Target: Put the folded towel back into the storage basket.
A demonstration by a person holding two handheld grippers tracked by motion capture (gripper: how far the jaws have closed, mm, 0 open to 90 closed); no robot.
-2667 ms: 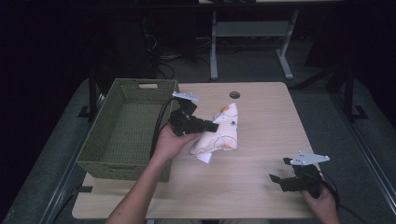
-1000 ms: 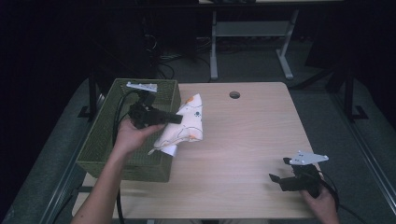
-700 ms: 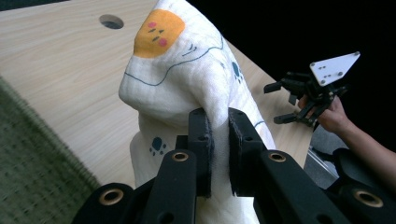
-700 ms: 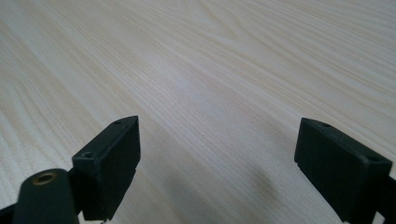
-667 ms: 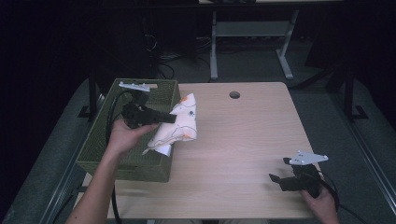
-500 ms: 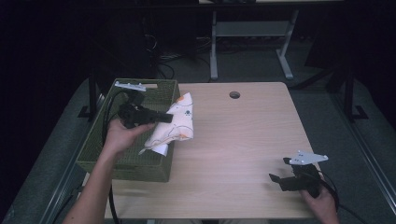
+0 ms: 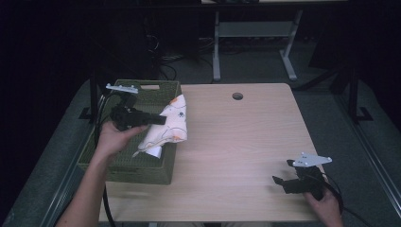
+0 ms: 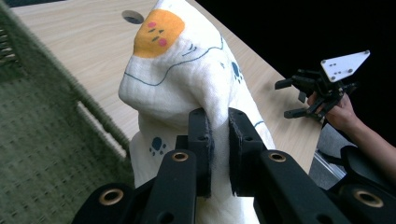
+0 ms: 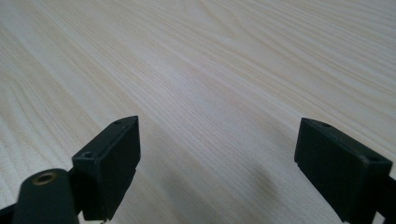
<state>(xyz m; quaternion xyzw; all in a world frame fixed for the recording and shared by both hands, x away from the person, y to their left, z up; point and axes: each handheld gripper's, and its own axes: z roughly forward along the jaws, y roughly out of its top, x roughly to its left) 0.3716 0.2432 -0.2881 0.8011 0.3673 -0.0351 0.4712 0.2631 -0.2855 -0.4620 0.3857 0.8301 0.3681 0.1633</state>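
Cloth (image 7: 165, 125) has moved: 2.7 s ago we had it lifted over the middle of the desk (image 7: 246, 142), and in the last second it has tracked steadily left. Now it hangs over the right rim of the basket (image 7: 142, 165), part above the inside, part draped outside toward the desk. Left gripper (image 7: 158, 120) jaws are pressed together, pinching a fold of the cloth; the left gripper view confirms fabric clamped between both pads. Our read: transfer into the basket is nearly done, what remains is a bit more leftward travel, lower, release. Risk is the trailing end catching on the rim and staying outside.

Right gripper (image 7: 280, 182) hasn't budged across the frames: parked near the front right corner of the desk, jaws spread wide, nothing between them, bare wood in its own view.

Count:
- cloth: 1 (white, paw prints, orange patch)
- basket: 1, green woven, at the left edge
- grippers: 2
- cable hole (image 7: 237, 96) in the desk: 1, near the far edge
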